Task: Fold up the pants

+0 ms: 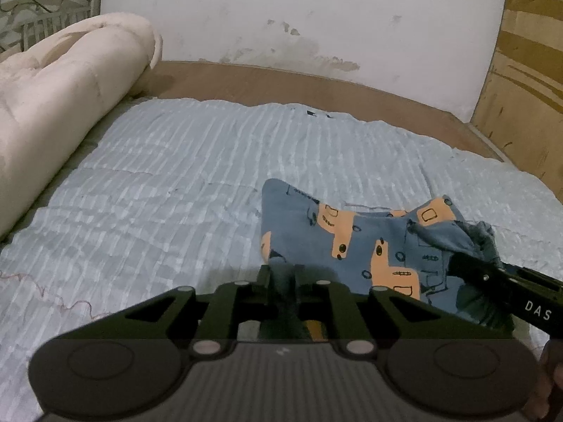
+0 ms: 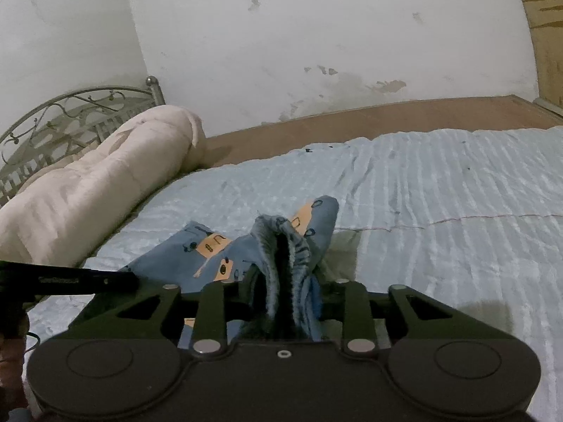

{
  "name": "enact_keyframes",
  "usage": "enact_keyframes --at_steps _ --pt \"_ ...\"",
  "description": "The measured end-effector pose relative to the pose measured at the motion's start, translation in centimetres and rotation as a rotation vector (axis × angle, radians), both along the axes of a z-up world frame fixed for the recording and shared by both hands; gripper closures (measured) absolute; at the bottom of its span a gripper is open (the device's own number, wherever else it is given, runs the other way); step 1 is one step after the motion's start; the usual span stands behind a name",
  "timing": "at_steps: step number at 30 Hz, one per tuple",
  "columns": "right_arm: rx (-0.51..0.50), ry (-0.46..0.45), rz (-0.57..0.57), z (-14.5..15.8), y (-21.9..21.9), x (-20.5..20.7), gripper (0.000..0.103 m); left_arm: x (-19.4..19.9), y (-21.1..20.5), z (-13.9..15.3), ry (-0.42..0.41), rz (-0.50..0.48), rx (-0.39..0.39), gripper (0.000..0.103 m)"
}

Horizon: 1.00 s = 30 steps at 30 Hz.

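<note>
The pants [image 1: 355,242], small, blue with orange blocks printed on them, lie bunched on the pale blue quilted bedspread [image 1: 169,190] of the bed, toward its near right part in the left wrist view, well apart from the rolled cream comforter [image 1: 67,81] at the far left. The left gripper [image 1: 281,274] has its jaws nearly together with a dark strip of fabric between them; whether the pads press on it cannot be told. The right gripper [image 2: 281,281] has the ribbed waistband [image 2: 281,239] standing up between its jaws, which are part open; the cloth fills the gap, so a hold is likely but not certain. Judgement: the step in hand is setting the garment down on the bed after lifting it by two edge points. The next move calls for drawing the two grippers apart to spread the cloth flat before any fold, since the fabric is heaped and creased.
</note>
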State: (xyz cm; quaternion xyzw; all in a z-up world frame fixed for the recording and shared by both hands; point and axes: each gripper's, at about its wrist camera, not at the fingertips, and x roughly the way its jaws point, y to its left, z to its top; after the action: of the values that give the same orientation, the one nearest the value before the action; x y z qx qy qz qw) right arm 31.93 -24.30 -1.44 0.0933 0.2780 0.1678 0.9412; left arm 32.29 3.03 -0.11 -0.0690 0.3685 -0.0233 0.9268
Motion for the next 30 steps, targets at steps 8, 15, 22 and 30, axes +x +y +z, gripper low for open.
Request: enact_keyframes --at_steps 8,15,22,30 --pt "0.024 -0.012 -0.068 0.5 -1.6 -1.3 0.025 -1.8 0.1 1.1 -0.025 0.013 0.002 0.042" --pt "-0.004 -0.082 -0.121 2.4 -2.3 -4.7 0.001 -5.7 -0.2 3.8 -0.137 0.041 0.01 0.001" --pt "-0.022 -0.144 -0.133 4.2 -2.5 -8.0 0.001 -9.4 -0.5 5.9 -0.213 0.047 0.017 0.001" --pt "-0.037 -0.239 -0.113 6.1 -2.5 -14.0 0.001 -14.9 -0.4 6.5 -0.262 0.072 0.029 0.001"
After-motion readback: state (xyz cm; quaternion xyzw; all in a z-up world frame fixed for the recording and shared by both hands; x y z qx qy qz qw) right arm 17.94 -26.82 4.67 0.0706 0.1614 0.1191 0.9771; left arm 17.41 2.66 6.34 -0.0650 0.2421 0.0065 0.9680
